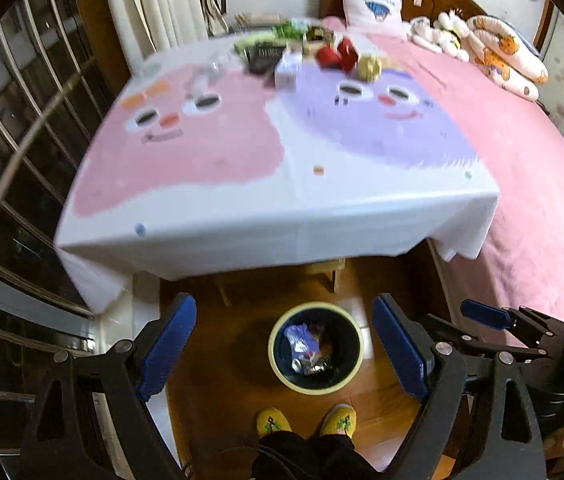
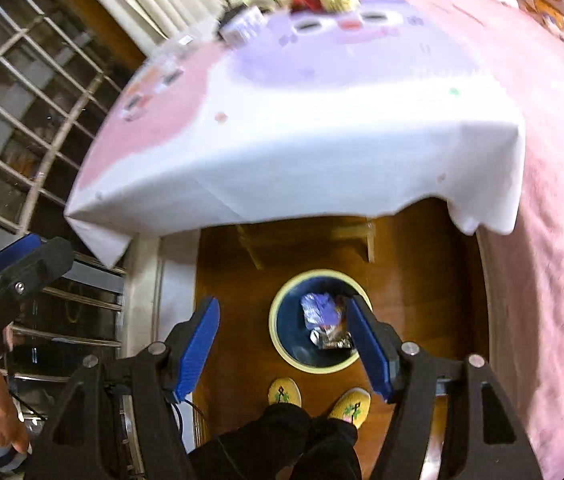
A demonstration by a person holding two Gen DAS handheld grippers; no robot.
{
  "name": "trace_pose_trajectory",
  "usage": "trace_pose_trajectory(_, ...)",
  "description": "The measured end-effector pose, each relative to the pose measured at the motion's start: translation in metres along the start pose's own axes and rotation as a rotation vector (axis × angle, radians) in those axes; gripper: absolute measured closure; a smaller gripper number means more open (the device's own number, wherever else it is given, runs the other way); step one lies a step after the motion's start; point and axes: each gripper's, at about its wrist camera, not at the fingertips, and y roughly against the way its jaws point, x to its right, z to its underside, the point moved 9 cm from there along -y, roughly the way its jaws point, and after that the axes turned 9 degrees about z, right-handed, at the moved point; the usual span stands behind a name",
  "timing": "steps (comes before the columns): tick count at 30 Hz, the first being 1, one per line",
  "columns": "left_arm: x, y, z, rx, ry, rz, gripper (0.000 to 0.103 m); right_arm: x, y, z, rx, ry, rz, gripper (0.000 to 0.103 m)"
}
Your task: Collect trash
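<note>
Both grippers, left [image 1: 284, 350] and right [image 2: 282, 346], hung spread and empty above the bin [image 1: 316, 347] holding wrappers [image 1: 306, 346]; judged between pickups, next a reach to the clutter [image 1: 310, 50] at the table's [image 1: 282, 216] far edge.

Indoor light falls evenly from above; the white cloth on my surface [image 1: 282, 224] is the brightest thing, nearly washed out along its front fold in the right wrist view. Beneath it the wooden floor [image 1: 221, 380] sits in warm shadow, with a soft sheen beside the bin [image 1: 316, 388]. The window [image 1: 13, 160] is dark, its bars catching faint glints. Both views are smeared by motion blur, worst on the clutter [image 1: 306, 50] at the far edge. Fisheye bending curves every straight line, and black vignette fills the corners.
</note>
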Motion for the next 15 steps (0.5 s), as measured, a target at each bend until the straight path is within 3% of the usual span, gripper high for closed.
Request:
trace_pose_trajectory(6,0.008,0.041,-0.019,0.063,-0.012,-0.036,0.015,-0.011,0.037,-0.019,0.072,0.058,-0.033,0.037)
trace_pose_trajectory(15,0.006,0.06,-0.048,0.098,-0.002,-0.077,0.015,-0.019,0.07,-0.06,0.157,0.099,-0.038,0.037)
